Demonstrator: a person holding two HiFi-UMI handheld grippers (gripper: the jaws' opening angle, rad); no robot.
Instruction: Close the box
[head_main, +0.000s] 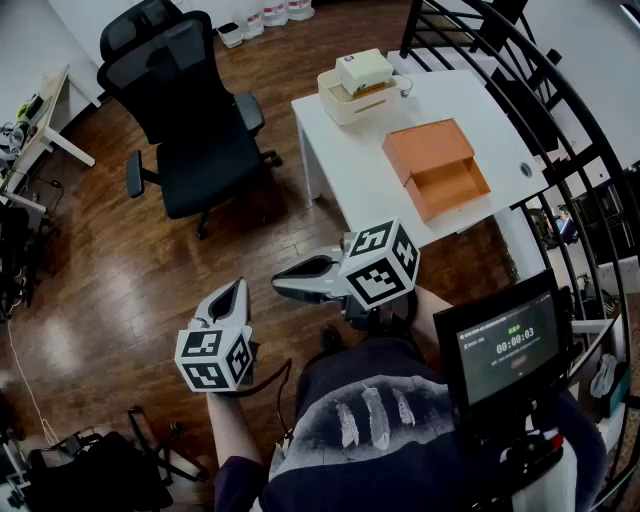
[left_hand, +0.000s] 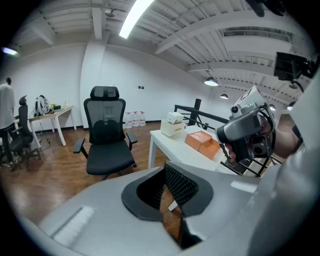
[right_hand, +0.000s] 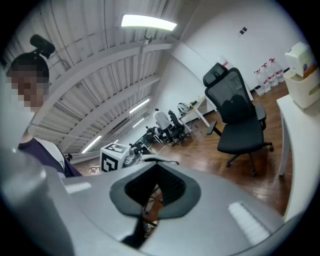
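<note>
Left hand-held gripper and right hand-held gripper hang side by side, jaws pressed together and empty; the open orange box lies on the white worktop, well beyond the right one.

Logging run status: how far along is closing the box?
Done: nothing yet; the orange box lies open on the white table, inside showing. In hand: nothing; the left gripper and right gripper are shut and empty, held low, short of the table. Left: reach the box and close it.
</note>
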